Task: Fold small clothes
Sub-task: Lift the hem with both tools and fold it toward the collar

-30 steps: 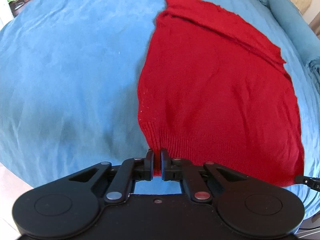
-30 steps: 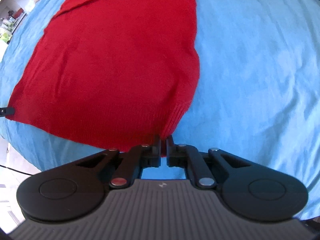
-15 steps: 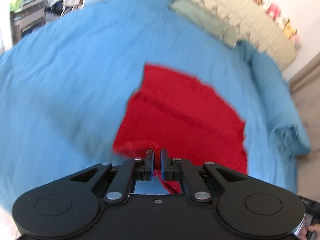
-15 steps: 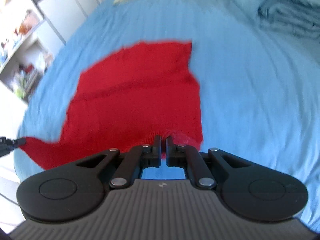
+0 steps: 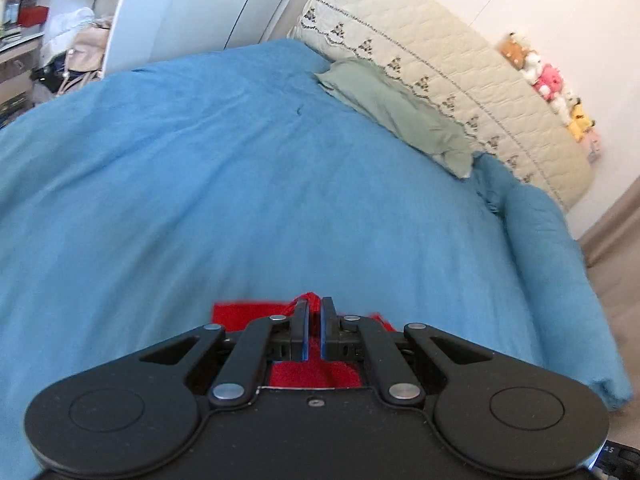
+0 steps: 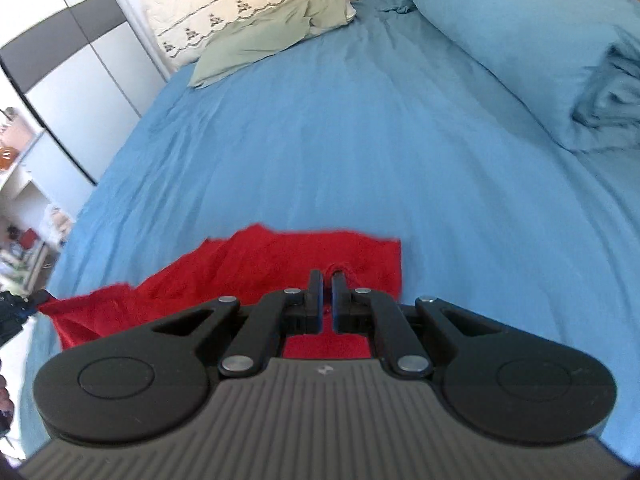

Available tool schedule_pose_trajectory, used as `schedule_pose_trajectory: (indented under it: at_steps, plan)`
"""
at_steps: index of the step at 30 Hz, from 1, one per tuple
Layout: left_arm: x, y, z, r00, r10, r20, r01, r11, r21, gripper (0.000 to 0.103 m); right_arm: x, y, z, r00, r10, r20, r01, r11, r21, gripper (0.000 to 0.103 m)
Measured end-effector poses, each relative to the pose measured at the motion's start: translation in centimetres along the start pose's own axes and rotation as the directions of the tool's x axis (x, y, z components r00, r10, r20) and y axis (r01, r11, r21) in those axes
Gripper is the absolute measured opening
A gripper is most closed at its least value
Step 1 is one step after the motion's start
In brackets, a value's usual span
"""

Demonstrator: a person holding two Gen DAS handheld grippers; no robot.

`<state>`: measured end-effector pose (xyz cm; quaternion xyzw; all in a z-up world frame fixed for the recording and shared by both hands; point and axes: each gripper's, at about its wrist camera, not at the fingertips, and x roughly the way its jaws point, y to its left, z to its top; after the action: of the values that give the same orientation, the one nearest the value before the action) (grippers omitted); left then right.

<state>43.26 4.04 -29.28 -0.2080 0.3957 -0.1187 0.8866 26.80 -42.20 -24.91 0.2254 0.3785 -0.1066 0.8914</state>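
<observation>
A red knit garment [image 6: 256, 264] lies on the blue bedspread [image 6: 360, 140], mostly hidden under both grippers. My left gripper [image 5: 314, 312] is shut on a corner of its hem; only a strip of red [image 5: 236, 314] shows beyond the fingers. My right gripper [image 6: 327, 280] is shut on the other hem corner. In the right wrist view the lifted hem runs left to the left gripper's tip [image 6: 16, 306]. Both held corners are raised over the garment.
A green pillow [image 5: 400, 112] and a cream quilted headboard [image 5: 460, 88] lie ahead. A rolled blue duvet [image 6: 520, 40] lies along the right side. Shelves and clutter [image 5: 60, 60] stand left of the bed. Plush toys [image 5: 552, 84] sit on the headboard.
Both grippers lifted the hem corners and carried them forward over the garment toward the pillows. The garment went from flat and spread out to mostly hidden beneath the grippers.
</observation>
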Motion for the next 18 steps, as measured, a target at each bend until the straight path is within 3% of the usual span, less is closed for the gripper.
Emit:
schedule_pose_trajectory:
  at_steps: [6, 9, 16, 18]
  plan:
    - [8.3, 1.5, 0.7, 0.999, 0.01, -0.035, -0.009, 1.0, 0.03, 0.005, 10.3, -1.9, 1.0, 0.998, -0.065, -0.008, 0.065, 0.998, 0.024, 0.019]
    - [8.9, 1.8, 0.6, 0.999, 0.008, -0.037, -0.007, 1.0, 0.029, 0.004, 11.6, -2.8, 1.5, 0.998, -0.069, -0.003, 0.069, 0.995, 0.073, 0.019]
    - [10.6, 2.3, 0.7, 0.998, 0.031, -0.054, -0.029, 0.999, 0.038, 0.005, 13.2, -2.3, 2.1, 0.997, -0.075, 0.0, 0.075, 0.996, 0.047, 0.018]
    - [11.1, 2.3, 0.7, 0.997, 0.035, -0.068, -0.031, 0.998, 0.055, 0.011, 13.7, -2.1, 2.0, 0.997, -0.083, 0.0, 0.083, 0.996, 0.027, 0.018]
